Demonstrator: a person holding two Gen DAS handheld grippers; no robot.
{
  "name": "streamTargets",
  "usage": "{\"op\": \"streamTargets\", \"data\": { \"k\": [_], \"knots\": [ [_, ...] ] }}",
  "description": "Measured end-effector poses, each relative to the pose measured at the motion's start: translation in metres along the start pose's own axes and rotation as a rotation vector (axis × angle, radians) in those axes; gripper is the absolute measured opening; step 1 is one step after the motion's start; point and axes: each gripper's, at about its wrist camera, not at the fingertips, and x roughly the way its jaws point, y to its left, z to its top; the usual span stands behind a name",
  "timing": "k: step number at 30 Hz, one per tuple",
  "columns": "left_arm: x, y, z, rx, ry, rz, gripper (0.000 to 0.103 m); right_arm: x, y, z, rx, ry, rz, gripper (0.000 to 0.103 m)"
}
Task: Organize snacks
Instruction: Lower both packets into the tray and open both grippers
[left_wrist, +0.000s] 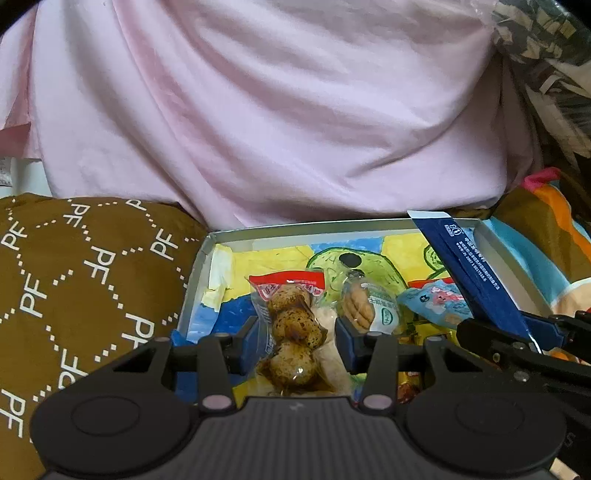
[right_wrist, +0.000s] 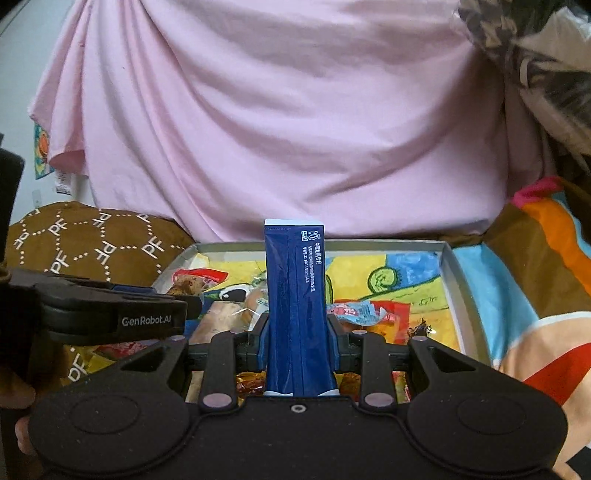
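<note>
I have a snack in each gripper above the shallow white cardboard tray (right_wrist: 452, 280) with the bright painted drawing on its floor. My left gripper (left_wrist: 295, 332) is pinching a clear vacuum pack of brown speckled eggs with a red top seal (left_wrist: 291, 325), the pack lying lengthwise between the blue pads (left_wrist: 347, 339). My right gripper (right_wrist: 297, 332) is pressed tight on a tall dark blue sachet with white print (right_wrist: 295, 295), which stands upright out of the jaws, leaning slightly over the tray's middle.

Already in the tray: a small clear-wrapped biscuit pack with a white label (left_wrist: 369, 302), a light blue wrapper with pink figures (left_wrist: 432, 299), and some red and gold wrappers near the front edge (too crumpled to identify). A brown cushion printed with white letters (left_wrist: 81, 280) sits just left of the tray, pink cloth (left_wrist: 277, 110) hangs behind.

My judgement: the step is setting both snacks down in the tray. To do it well I would lower each onto bare painted floor rather than onto the pile, eggs to the left, sachet laid flat to the right. I would keep the grippers apart (they are close) and release only once each pack rests on the tray, since the slick egg pack could slide.
</note>
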Motion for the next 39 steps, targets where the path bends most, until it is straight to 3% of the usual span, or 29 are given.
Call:
{"op": "streamTargets", "data": {
  "k": [16, 39],
  "knots": [
    [0.021, 0.002, -0.005, -0.021, 0.037, 0.006, 0.048, 0.028, -0.001, -0.008, 0.021, 0.058, -0.029, 0.032],
    [0.023, 0.002, -0.004, -0.045, 0.048, 0.01, 0.051, 0.034, 0.002, -0.007, -0.004, 0.063, -0.039, 0.035]
  ]
}}
